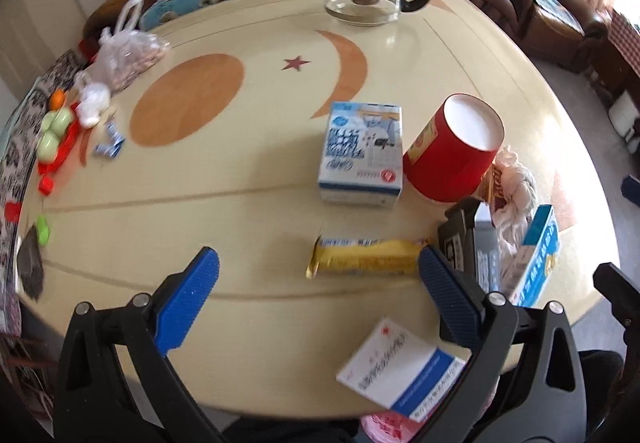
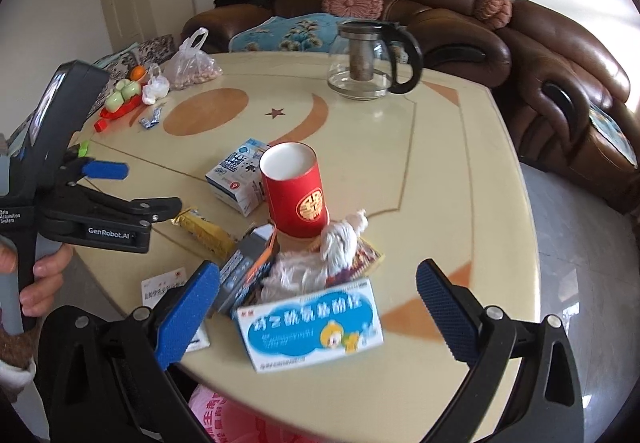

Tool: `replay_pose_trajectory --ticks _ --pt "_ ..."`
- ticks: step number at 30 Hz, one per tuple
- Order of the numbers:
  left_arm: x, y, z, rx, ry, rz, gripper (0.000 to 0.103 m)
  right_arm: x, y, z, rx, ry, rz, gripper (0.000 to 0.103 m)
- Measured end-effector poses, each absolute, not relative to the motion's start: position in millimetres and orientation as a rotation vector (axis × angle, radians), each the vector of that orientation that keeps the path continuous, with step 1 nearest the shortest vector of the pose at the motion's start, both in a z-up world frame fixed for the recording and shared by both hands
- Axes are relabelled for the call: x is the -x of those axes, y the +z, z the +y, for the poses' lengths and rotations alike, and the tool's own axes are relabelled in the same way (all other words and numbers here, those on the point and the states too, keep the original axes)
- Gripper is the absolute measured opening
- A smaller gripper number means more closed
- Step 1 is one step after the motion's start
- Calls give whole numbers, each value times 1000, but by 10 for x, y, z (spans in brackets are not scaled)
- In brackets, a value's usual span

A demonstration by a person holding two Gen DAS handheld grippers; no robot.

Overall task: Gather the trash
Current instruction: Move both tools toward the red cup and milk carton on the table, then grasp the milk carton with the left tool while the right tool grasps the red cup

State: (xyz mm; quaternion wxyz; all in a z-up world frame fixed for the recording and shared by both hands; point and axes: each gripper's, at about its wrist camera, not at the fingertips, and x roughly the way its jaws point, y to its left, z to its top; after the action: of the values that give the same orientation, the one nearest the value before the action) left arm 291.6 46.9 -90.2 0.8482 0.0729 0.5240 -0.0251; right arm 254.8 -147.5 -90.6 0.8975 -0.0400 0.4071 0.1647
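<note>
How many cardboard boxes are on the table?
4, possibly more hidden in the pile: a white-blue milk carton beside the red cup, a blue cartoon medicine box at the near edge, a grey box in the pile, a white-blue flat box nearest.

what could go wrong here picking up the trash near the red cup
1. The red cup stands upright, hemmed in by a crumpled tissue and wrappers; a sweep there could tip it.
2. The blue box sits near the table edge, so a nudge from the open right hand-held gripper might push it off.
3. The gold wrapper lies flat on the table, so the open left hand-held gripper may slide over it.
</note>
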Motion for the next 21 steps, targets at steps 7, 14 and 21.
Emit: replay_pose_trajectory --ticks 7,14,21 --pt "-3245 -1065 356 -196 -132 1141 98 -2910 -1000 -1367 135 430 857 96" --pt "-3542 -1248 302 -226 -210 1192 98 -3277 -1133 -1275 160 543 914 92" --pt "-3752 -1366 310 -227 -273 1227 98 -3513 -1272 -1177 190 609 956 82"
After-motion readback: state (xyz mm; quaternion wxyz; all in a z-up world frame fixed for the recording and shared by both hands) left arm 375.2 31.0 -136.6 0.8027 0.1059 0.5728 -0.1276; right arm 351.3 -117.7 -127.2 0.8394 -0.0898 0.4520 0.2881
